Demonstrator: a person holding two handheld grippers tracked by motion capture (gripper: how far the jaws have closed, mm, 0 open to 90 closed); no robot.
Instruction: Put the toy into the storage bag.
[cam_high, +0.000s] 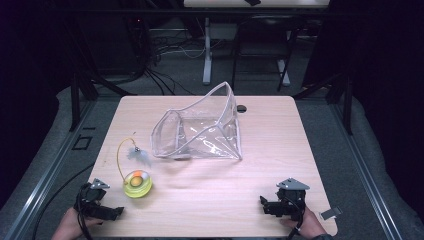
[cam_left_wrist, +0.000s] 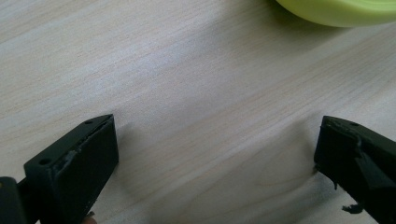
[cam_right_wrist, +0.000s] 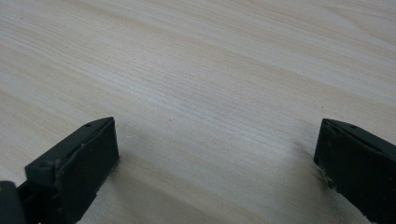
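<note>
Item: my left gripper (cam_high: 116, 212), held at the table's (cam_high: 210, 200) near left corner. Jaws spread wide, nothing between them; in the left gripper view (cam_left_wrist: 217, 154) bare wood lies under the gap. A grey plate sits on top, and a cable trails off toward my hand (cam_high: 67, 225).

Item: my right gripper (cam_high: 263, 204), held at the near right edge, well apart from the left one. Jaws released and wide, holding nothing; the right gripper view (cam_right_wrist: 217, 154) has plain wood grain between them. My right hand (cam_high: 310, 227) grips it from behind.

Item: toy (cam_high: 137, 183), a yellow-green round base with an orange ball inside, standing on the table near my left gripper, to its right and a little farther in. Its rim crosses the top right of the left gripper view (cam_left_wrist: 336, 11). A thin yellow wire (cam_high: 119, 155) arcs up from the base and carries a small feather (cam_high: 139, 156) at its end, over the wood.

Item: bag (cam_high: 200, 131), clear plastic with a pale trim, lying at the table's middle, mouth gaping and one side raised. Apart from the toy and from both grippers.

Item: small grey clip (cam_high: 330, 213), at the near right corner, just beside my right hand.
</note>
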